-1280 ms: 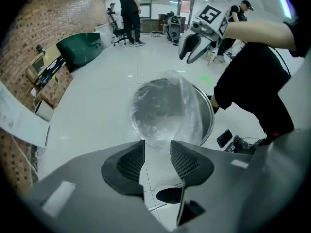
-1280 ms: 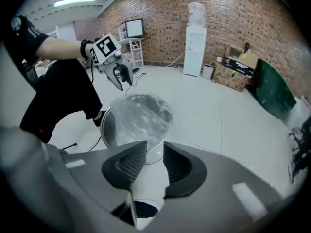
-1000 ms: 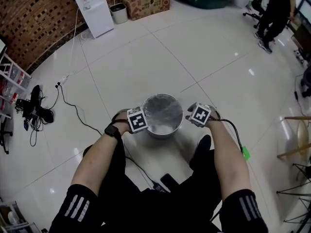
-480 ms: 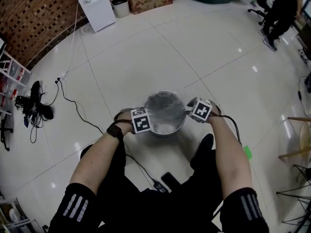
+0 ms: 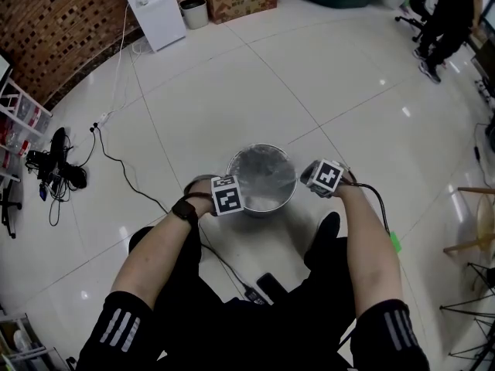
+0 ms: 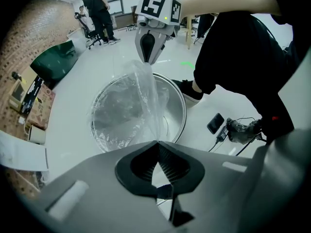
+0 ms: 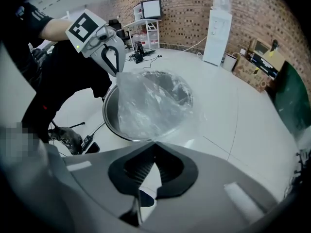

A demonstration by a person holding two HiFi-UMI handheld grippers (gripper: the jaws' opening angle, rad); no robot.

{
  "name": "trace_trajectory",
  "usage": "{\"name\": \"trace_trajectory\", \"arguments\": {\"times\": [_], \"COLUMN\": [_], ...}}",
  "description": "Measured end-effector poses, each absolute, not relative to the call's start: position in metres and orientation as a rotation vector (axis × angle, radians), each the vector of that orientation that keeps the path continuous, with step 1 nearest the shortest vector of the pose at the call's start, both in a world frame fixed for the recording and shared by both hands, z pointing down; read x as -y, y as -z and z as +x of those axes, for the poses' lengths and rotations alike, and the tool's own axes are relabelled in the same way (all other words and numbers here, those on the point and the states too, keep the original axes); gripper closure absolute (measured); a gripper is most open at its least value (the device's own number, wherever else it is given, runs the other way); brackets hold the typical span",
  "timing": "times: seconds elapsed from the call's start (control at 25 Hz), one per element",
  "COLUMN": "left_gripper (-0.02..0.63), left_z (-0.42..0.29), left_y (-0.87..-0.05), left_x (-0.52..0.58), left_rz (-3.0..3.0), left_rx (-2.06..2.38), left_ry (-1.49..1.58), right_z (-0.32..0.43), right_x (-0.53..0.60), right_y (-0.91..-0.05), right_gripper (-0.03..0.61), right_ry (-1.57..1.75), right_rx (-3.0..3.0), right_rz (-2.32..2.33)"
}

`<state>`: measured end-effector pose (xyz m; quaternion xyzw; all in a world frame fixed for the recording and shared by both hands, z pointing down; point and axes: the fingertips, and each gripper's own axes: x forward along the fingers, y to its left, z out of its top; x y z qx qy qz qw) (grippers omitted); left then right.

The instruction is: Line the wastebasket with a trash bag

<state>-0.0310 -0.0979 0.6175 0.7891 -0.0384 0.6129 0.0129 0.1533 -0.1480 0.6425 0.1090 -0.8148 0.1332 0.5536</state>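
The head view looks steeply down from above the person onto the white tiled floor (image 5: 232, 91), with the wastebasket (image 5: 261, 178) near its middle and both forearms reaching in from the near edge. The left gripper view sits close behind the left gripper (image 6: 156, 142) and looks along its fingers (image 6: 141, 163), rightward across the basket to the right gripper (image 6: 148, 57). The right gripper view faces the opposite way, leftward over the same basket toward the brick wall (image 7: 184, 13). All three views share the wastebasket and the clear trash bag (image 6: 141, 101). Each gripper view shows the other gripper.
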Motion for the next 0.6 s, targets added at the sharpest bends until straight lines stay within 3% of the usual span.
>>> {"name": "trace_trajectory", "arguments": {"times": [0.6], "left_gripper": [0.618], "left_z": [-0.028], "left_y": [-0.644], "left_x": [0.026], "left_rz": [2.392], "left_rx": [-0.101], "left_ry": [-1.985], "right_z": [0.163], "right_x": [0.054], "right_y": [-0.667], "right_gripper": [0.572], "right_ry": [-0.446], "right_rx": [1.827], "right_rz": [-0.07]}}
